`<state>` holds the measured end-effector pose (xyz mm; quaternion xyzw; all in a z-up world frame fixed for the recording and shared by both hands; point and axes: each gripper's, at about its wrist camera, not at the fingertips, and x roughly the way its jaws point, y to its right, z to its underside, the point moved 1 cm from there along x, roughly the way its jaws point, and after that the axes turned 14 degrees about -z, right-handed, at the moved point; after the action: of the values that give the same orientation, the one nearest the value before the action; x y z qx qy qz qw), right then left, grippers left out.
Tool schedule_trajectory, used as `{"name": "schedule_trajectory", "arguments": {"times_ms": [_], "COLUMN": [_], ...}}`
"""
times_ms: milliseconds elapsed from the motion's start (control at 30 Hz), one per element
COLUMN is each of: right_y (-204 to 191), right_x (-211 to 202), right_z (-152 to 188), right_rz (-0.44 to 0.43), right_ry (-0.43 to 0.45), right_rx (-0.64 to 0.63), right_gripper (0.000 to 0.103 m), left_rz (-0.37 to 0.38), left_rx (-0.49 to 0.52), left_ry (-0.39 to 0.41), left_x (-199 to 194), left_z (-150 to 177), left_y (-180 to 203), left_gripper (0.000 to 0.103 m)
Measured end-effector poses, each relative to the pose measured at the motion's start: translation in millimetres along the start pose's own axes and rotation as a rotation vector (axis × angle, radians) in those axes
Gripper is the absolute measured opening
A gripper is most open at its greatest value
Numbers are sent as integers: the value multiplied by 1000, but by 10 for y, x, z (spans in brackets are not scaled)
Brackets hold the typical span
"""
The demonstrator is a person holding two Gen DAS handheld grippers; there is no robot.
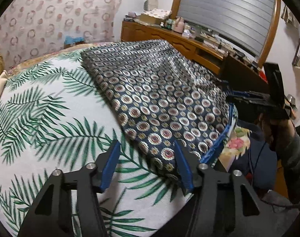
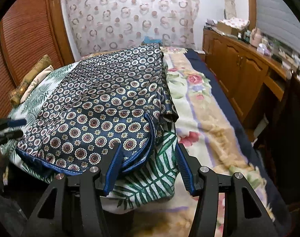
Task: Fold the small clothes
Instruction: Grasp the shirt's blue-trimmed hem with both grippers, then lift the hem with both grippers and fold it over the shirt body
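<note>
Lying folded at least once on the palm-print cloth atop the bed, the patterned garment looks part-done; both the left claw and right claw gape empty at its six-o'clock edge, further folds likely remaining.

We note the patterned garment as thin, glossy, satin-like cloth with stitched blue trim at its 5 o'clock edge. The palm-print cover beneath is matt, coarse woven cloth. The floral blanket looks fuzzy. Gripper fingers are ribbed blue plastic on matt black frames with metal pins. The cabinet at 2 o'clock is varnished wood.
</note>
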<state>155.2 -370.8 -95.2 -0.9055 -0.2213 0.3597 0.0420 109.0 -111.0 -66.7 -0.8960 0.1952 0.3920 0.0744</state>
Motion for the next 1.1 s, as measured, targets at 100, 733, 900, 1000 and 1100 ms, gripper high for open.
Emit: {"name": "schedule_trajectory", "arguments": {"times_ms": [100,733,900,1000,1100], "right_y": [27,-210,-395,-468,-534], "right_x": [58,-171,-237,-255,-270], "right_z": [-15,1,27,49,81], "right_rz": [-6,-41,-137,-148,-168], "right_ry": [-6,52,54,45,39], "right_rx": [24,-55,-99,-126,-155], "right_gripper": [56,57,57,57,57], "left_rz": [3,95,102,105,95], "left_rx": [4,1,-4,-11,-11], "left_ry": [-22,59,130,159,177], "left_x": [25,-305,-438,-470,-455], "left_z": [45,-81,-428,-617,-753], "left_y": [43,227,233,238,243], "left_gripper": [47,4,3,3,3]}}
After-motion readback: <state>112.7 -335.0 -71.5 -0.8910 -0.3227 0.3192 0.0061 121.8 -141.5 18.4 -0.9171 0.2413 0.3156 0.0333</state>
